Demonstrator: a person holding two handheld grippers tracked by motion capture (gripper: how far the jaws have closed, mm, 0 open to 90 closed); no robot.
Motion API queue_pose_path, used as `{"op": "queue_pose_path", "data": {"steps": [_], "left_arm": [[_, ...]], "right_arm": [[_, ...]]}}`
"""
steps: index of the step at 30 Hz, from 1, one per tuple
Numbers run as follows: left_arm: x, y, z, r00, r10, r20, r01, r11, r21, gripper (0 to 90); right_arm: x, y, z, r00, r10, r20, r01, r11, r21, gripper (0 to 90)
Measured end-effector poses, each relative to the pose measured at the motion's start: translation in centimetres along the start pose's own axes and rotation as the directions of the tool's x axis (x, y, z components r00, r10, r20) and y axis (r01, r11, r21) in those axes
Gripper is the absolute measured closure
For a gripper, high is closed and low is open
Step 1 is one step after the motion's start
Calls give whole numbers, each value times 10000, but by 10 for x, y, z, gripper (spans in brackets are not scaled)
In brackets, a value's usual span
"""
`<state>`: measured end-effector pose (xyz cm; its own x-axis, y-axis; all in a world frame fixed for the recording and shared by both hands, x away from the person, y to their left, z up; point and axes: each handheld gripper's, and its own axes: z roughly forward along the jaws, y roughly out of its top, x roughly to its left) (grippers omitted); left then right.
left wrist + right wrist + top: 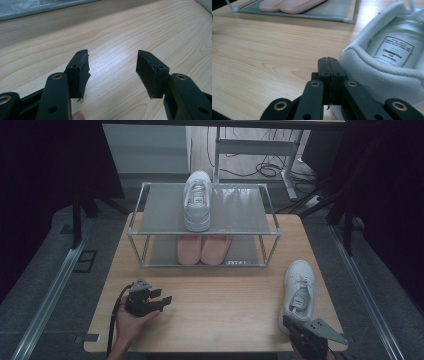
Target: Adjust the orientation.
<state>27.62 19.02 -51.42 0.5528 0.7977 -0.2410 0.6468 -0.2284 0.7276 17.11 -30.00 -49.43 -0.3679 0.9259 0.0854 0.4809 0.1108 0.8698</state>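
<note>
Pale wooden tabletop [220, 300] is bearing a white lace-up sneaker [299, 287]; the right gripper [328, 60], jaws pressed together, is sitting just beside its heel, while the left gripper [112, 62] is resting with jaws apart.

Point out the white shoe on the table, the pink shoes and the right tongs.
white shoe on the table [299, 287], high view, on its laces.
pink shoes [202, 249], high view, where the pair meets.
right tongs [328, 65], right gripper view, between the shut tips.

One sneaker [197, 200] sits on the rack [140, 225]; another sneaker [299, 292] lies right, before it.
</note>
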Motion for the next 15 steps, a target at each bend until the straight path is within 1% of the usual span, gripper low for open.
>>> {"op": "queue_pose_path", "data": {"steps": [3, 10, 15], "left_arm": [[0, 0, 0, 10000, -25, 5, 25, 10000, 17, 441], [1, 0, 0, 10000, -60, -30, 60, 10000, 27, 440], [1, 0, 0, 10000, -53, -34, 53, 10000, 31, 441]], "right_arm": [[-6, -2, -3, 9998, 195, -3, -195, 9998, -66, 900], [-17, -3, -9, 9991, 339, 265, -337, 9994, -74, 900], [-24, -4, -11, 9981, 507, 354, -501, 9986, -179, 900]]}}
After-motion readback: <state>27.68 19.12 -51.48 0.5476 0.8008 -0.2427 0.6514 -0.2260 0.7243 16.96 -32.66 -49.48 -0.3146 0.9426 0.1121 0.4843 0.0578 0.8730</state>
